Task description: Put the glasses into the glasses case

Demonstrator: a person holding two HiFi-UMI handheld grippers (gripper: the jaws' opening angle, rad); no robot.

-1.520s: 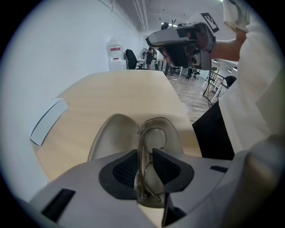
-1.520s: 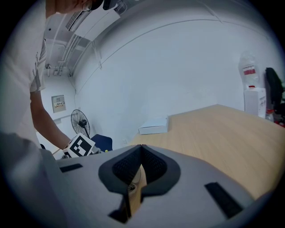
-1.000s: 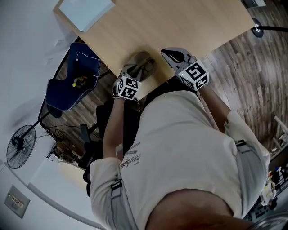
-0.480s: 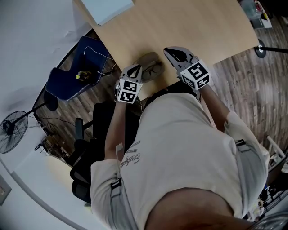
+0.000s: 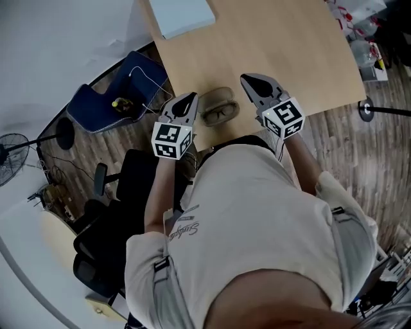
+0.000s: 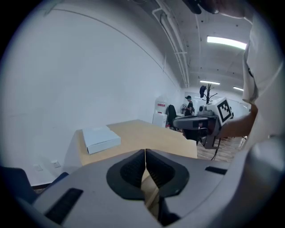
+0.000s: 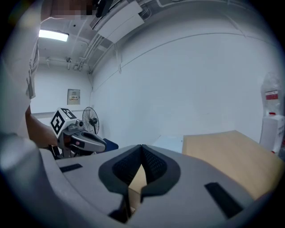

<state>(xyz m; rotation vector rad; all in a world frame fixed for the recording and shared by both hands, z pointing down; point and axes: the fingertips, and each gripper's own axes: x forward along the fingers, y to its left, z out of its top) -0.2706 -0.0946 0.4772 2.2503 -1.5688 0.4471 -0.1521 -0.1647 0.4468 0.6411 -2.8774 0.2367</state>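
Note:
In the head view an open tan glasses case [image 5: 216, 106] lies near the front edge of the wooden table [image 5: 270, 38], with dark-framed glasses [image 5: 221, 114] lying in it. My left gripper [image 5: 187, 97] hovers just left of the case, over the table's edge. My right gripper [image 5: 252, 81] hangs just right of the case. Both are shut and empty: the left gripper view has the left gripper's jaws [image 6: 145, 164] pressed together, and the right gripper view has the right gripper's jaws [image 7: 141, 162] pressed together. Neither gripper view takes in the case.
A flat white box [image 5: 182, 15] lies at the table's far left corner, also seen in the left gripper view [image 6: 100, 138]. A blue chair [image 5: 106, 106] and a black office chair [image 5: 122, 193] stand left of the table. A fan [image 5: 11, 153] stands on the wood floor.
Both grippers have drawn back from the case, the left one to its left, the right one to its right. The head camera has shifted, so the table sits further right in view.

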